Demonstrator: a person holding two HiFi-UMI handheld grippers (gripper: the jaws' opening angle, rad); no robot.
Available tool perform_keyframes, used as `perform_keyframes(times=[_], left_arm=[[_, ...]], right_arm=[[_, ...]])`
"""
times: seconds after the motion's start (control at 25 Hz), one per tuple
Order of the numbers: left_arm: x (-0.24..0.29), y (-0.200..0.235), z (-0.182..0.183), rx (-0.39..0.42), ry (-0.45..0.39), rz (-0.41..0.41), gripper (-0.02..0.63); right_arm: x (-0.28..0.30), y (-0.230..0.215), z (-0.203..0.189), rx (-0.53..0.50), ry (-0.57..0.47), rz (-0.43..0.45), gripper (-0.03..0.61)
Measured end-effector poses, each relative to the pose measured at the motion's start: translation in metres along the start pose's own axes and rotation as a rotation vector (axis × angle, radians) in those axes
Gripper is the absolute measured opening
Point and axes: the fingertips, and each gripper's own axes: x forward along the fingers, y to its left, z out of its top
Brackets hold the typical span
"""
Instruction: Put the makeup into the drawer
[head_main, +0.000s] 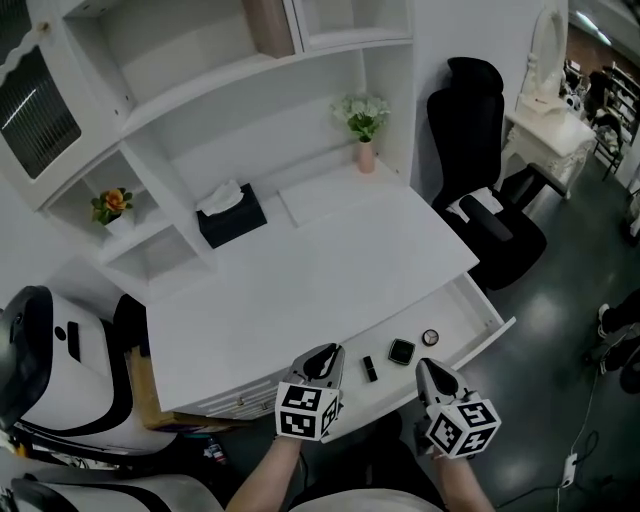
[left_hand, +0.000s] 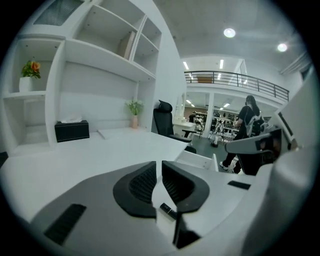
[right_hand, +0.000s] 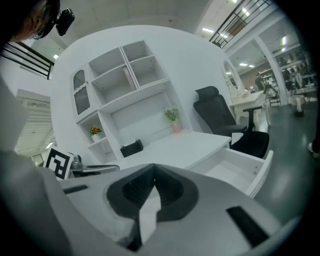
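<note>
White drawer (head_main: 468, 312), seemingly roomy right end

Smooth, matt white desk (head_main: 330, 270) and drawer (head_main: 487, 306)

The left gripper (head_main: 322, 352) and right gripper (head_main: 428, 366) are smooth and grey. Each has a white cube (head_main: 305, 410) with black square marks. The pads (left_hand: 142, 182) inside are black and rounded, with little ridges.
</note>
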Motion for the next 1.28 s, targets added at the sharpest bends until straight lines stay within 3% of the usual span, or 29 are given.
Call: perform_keyframes(times=[0.6, 1.28], left_arm=[[-0.056, 0.015, 0.013, -0.010, -0.089, 0.071, 0.011], [-0.085, 0.035, 0.008, -0.075, -0.113, 0.112, 0.005]], right_arm=[[-0.009, 0.025, 0.005, -0.141, 0.003, -0.023, 0.002], [-0.012, 0.043, 0.005, -0.182, -0.002, -0.024, 0.002]])
